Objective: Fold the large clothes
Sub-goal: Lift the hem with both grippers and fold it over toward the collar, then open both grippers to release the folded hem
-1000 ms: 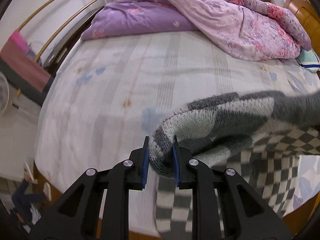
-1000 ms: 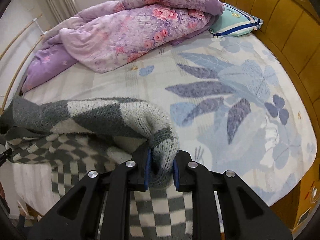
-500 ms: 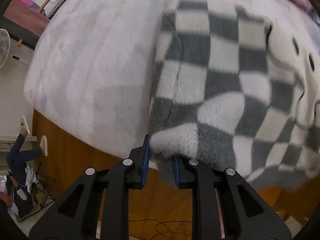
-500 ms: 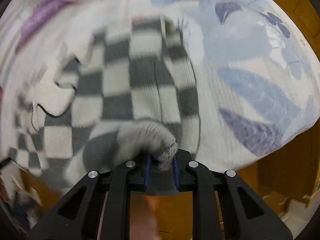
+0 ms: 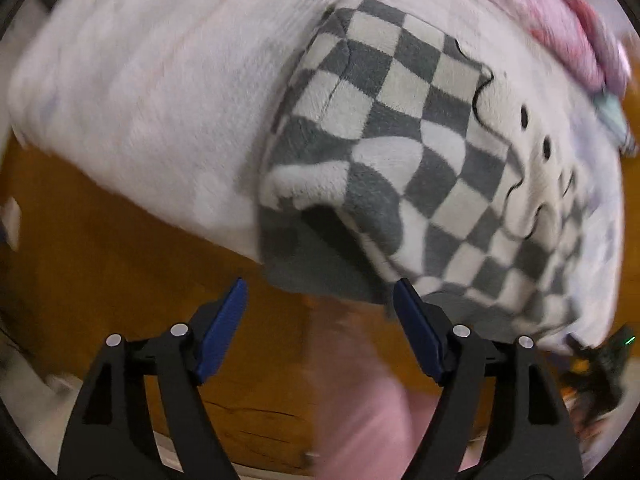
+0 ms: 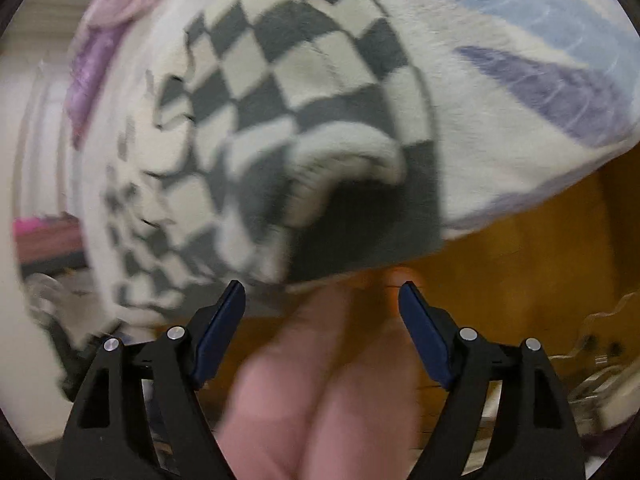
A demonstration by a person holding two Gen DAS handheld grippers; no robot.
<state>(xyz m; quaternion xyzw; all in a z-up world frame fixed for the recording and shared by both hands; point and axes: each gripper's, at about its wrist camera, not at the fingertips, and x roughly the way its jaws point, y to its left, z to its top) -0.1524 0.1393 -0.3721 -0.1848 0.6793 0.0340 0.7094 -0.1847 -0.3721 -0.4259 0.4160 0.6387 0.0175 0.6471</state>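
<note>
Lying checkered grey-white sweater [image 5: 404, 128], hem overhanging bed [image 5: 132, 92]

Grey-and-cream checkered knit sweater [image 5: 420, 128] lies spread on bed [image 5: 152, 92], hem bunched, overhanging the edge.

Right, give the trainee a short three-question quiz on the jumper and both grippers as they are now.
1. True or false: the left gripper is clamped on the checked jumper.
2. Multiple choice: where does the jumper lie? A) on the floor B) on the bed, its bottom edge hanging over the side C) on a chair.
3. Fill in: the right gripper has its jaws ____, with no cloth between them.

Key:
1. False. Its jaws have just been opening and stand apart, below the jumper's edge, holding nothing.
2. B.
3. Open; they too have just been opening.
</note>
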